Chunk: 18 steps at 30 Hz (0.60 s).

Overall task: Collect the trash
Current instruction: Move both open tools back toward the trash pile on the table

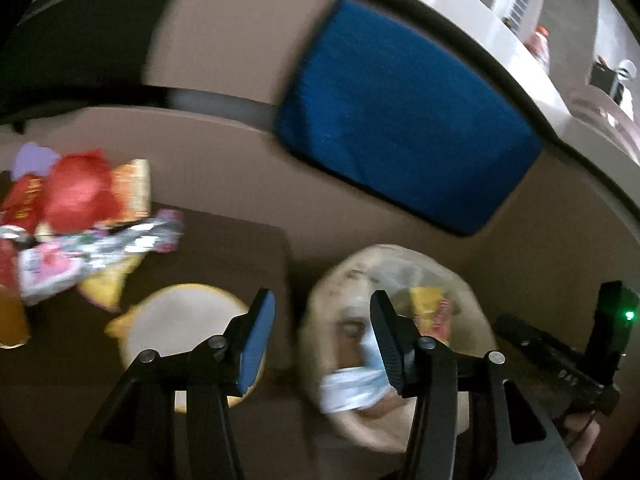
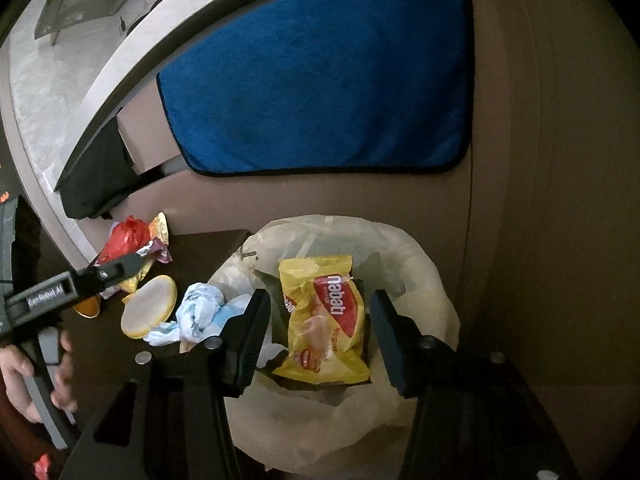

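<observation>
A bin lined with a pale plastic bag stands beside a dark table. A yellow snack packet lies inside it, between the fingers of my open, empty right gripper above the bin. A crumpled white-blue tissue rests at the bin's left rim. My left gripper is open and empty over the gap between table and bin. Several wrappers are piled at the table's left, and a round pale lid lies nearer.
A blue cloth hangs on the beige sofa behind the bin. A white ledge with small items runs behind the sofa. The other gripper's body shows at right in the left wrist view.
</observation>
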Each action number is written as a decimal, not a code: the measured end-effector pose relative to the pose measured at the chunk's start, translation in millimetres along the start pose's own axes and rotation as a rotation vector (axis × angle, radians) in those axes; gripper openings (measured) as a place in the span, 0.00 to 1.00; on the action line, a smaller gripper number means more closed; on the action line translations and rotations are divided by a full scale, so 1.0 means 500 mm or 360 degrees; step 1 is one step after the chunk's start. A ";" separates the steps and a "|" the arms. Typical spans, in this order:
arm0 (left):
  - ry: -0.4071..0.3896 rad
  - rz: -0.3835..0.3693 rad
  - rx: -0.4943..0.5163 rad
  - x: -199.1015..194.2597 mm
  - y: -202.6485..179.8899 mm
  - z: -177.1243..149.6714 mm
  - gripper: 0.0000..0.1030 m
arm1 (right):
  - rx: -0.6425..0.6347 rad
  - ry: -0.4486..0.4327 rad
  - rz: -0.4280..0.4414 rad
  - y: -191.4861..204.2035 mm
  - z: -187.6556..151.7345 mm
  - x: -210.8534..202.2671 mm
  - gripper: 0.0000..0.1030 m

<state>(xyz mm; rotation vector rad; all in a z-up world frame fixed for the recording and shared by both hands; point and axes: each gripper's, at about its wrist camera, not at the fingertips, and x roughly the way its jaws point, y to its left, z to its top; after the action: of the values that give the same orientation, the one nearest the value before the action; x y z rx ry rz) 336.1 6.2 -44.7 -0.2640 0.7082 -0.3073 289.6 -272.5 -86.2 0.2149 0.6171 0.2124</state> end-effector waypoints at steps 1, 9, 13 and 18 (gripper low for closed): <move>-0.0005 0.0025 -0.0013 -0.010 0.015 -0.003 0.49 | 0.0003 -0.0004 -0.0003 0.003 0.000 -0.001 0.48; -0.0032 0.0204 -0.0105 -0.072 0.135 -0.019 0.49 | -0.0028 -0.0026 0.0054 0.064 -0.001 -0.007 0.48; -0.0011 0.0217 -0.0191 -0.081 0.182 -0.027 0.49 | -0.0070 -0.0048 0.0064 0.108 -0.003 -0.005 0.48; 0.0025 0.0191 -0.0307 -0.083 0.242 -0.021 0.49 | -0.0062 -0.0018 0.0110 0.149 -0.012 0.014 0.48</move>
<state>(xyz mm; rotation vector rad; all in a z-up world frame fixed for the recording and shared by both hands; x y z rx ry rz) 321.7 131.2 -68.9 -0.4011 0.7672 -0.1265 281.8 -198.5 -75.3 0.1998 0.5940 0.2892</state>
